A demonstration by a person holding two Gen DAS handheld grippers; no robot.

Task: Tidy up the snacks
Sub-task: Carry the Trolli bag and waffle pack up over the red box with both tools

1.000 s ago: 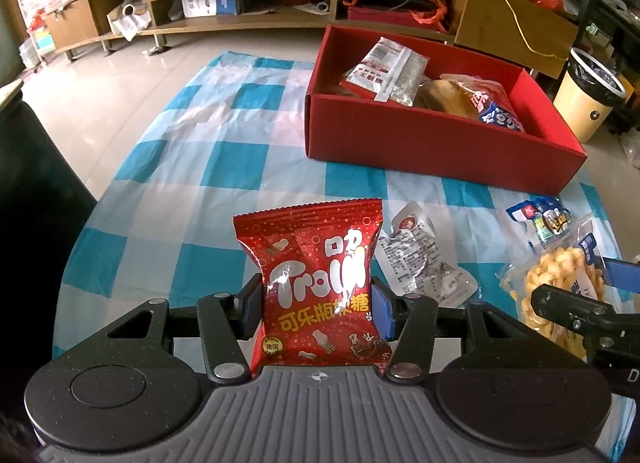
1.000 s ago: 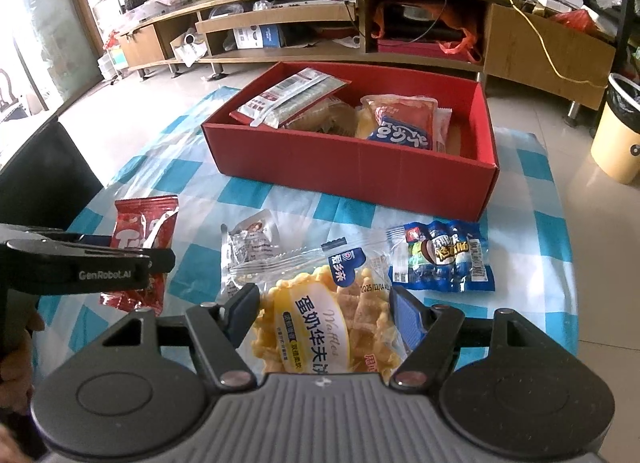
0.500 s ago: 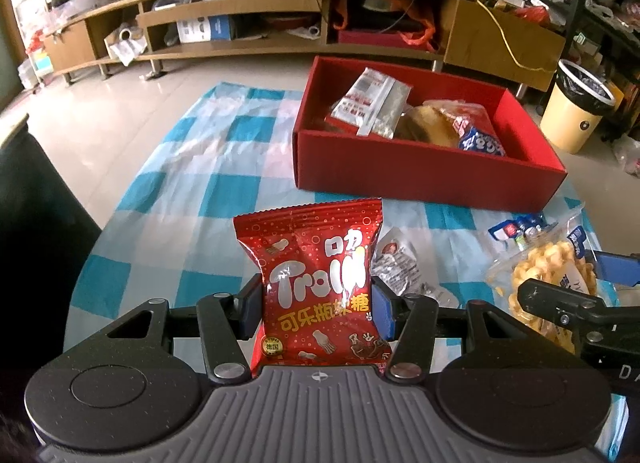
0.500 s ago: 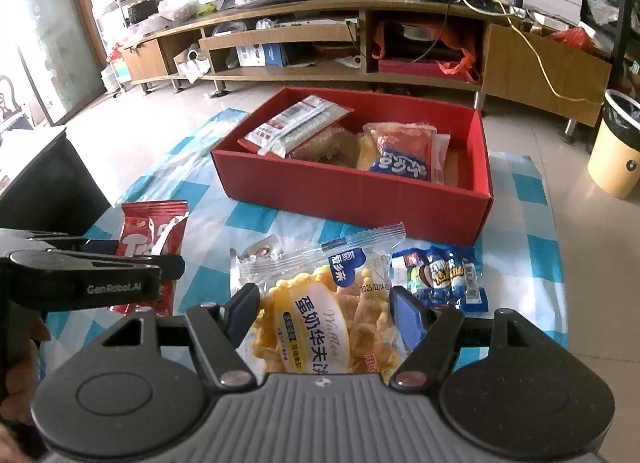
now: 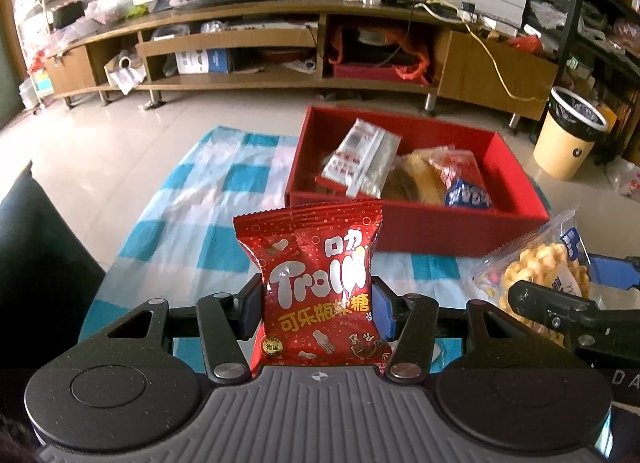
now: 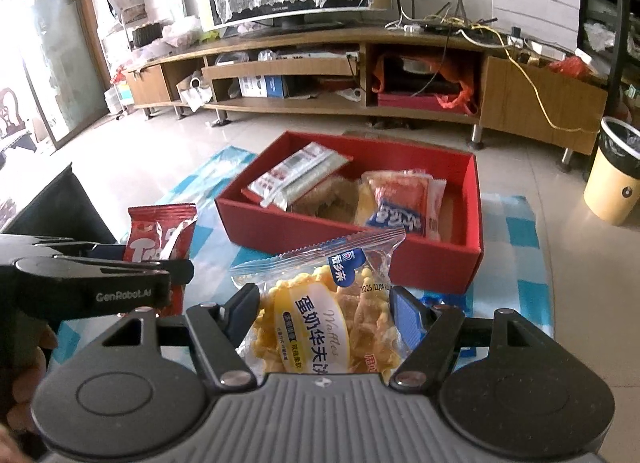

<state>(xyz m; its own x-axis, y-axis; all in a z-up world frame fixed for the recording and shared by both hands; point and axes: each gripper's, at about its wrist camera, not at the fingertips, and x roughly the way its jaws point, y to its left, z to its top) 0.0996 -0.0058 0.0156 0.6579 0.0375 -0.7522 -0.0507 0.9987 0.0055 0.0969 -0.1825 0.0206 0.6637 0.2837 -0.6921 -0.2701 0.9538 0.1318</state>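
Up front in my left wrist view, my left gripper (image 5: 316, 303) is clamped on the red Trolli candy bag (image 5: 316, 287), which stands upright between the blue pads and is raised off the blue checked cloth (image 5: 180, 223). Beyond it sits the red box (image 5: 460, 231), with a silver-and-red packet (image 5: 362, 159) leaning inside at its left and an orange-and-blue packet (image 5: 460, 179) beside that. At the right edge my right gripper (image 5: 568, 295) shows side-on, pinching the clear waffle bag (image 5: 536, 271).

From my right wrist view, my right gripper (image 6: 324, 311) is closed on the waffle bag (image 6: 324, 303), its sealed top edge pointing toward the red box (image 6: 440, 263). The same two packets (image 6: 298, 175) (image 6: 400, 203) lie in the box, whose right part shows bare floor. To the left, my left gripper (image 6: 160, 263) holds the Trolli bag (image 6: 160, 231), level with mine and near it. A cream bin (image 6: 612, 179) stands on the floor at far right.
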